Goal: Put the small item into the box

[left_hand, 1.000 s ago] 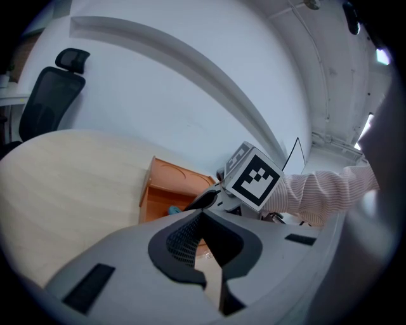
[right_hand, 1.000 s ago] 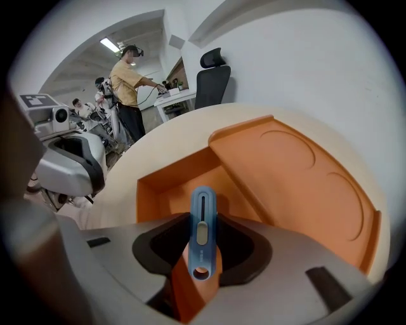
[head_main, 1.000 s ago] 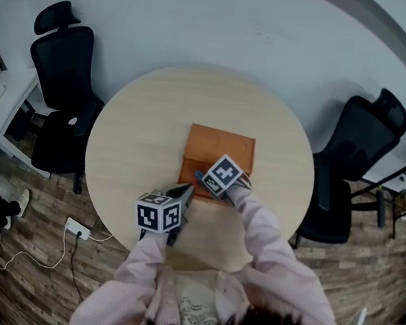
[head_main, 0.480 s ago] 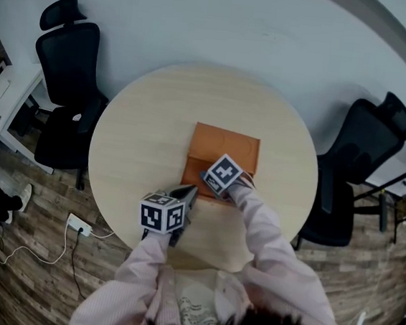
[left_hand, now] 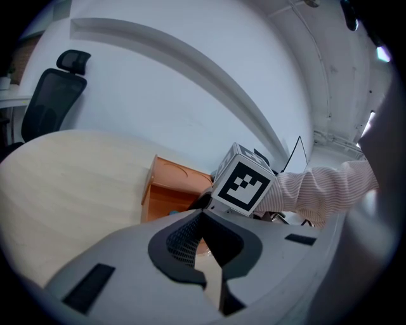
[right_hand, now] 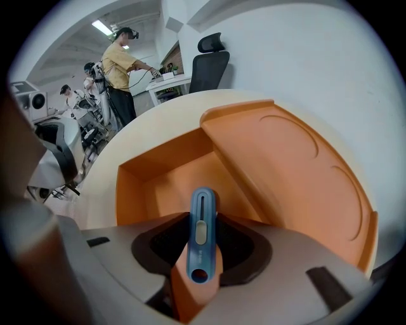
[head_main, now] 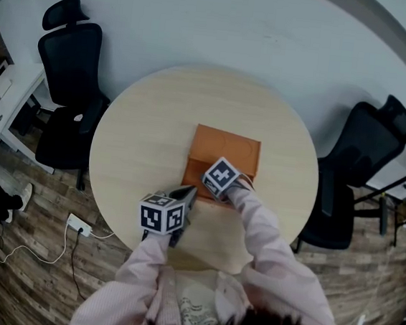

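An orange box (head_main: 196, 170) lies open on the round table (head_main: 141, 137), its lid (head_main: 226, 148) folded back on the far side. My right gripper (head_main: 205, 181) hovers over the box's near edge. Its jaws are opening with a small blue item (right_hand: 202, 233) still pressed upright between the pads, above the empty box tray (right_hand: 171, 184); the lid (right_hand: 285, 171) lies to the right. My left gripper (head_main: 187, 192) rests beside the box's near left corner, jaws (left_hand: 202, 216) shut on nothing. The box (left_hand: 166, 190) and the right gripper's marker cube (left_hand: 244, 184) show ahead of it.
Black office chairs stand at the table's left (head_main: 70, 57) and right (head_main: 358, 160). A power strip with a cable (head_main: 77, 227) lies on the wooden floor. People (right_hand: 120, 66) stand at desks far behind in the right gripper view.
The right gripper has tipped slightly over the box's near edge. The left gripper has stayed where it was.
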